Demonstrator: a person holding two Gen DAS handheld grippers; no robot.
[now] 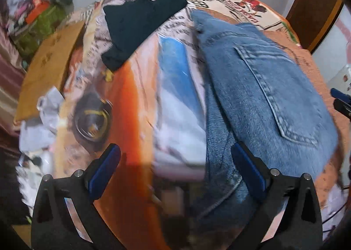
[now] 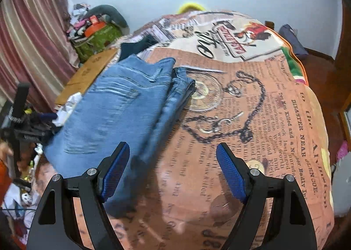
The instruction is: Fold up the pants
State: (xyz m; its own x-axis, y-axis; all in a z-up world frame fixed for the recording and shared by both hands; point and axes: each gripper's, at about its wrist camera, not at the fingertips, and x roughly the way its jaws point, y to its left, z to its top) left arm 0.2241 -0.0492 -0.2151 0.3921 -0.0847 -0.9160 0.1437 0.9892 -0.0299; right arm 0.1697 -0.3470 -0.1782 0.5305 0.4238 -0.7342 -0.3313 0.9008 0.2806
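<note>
Pants [image 2: 122, 109], blue denim, are laid on a printed bedspread [image 2: 252, 118] bearing newsprint text and a pocket-watch-and-chain motif. In the right wrist view the garment is seen folded into a long band, its long axis running from the near left toward the far centre of the bed; faded, distressed streaks are seen across the upper layer, and a second layer is shown along its right edge, ending beside the printed watch face. In the left wrist view the pants [image 1: 263, 87] are seen with a back pocket uppermost, the long axis running from the near edge away toward the far side of the bed.

Left gripper [image 1: 175, 153]: jaws are held wide apart with nothing between them; the right-hand blue pad [image 1: 248, 166] is seen over the near denim edge, though contact cannot be determined. Right gripper [image 2: 173, 151]: jaws are likewise spread wide and nothing is held; the left-hand pad [image 2: 116, 169] is seen over the near end of the denim, the other over bare bedspread.

A dark garment [image 1: 136, 28] is recorded beyond the pants on the bedspread, well apart from the left gripper. A cardboard box [image 2: 87, 77] and a striped curtain [image 2: 26, 41] are noted to the left of the bed.
</note>
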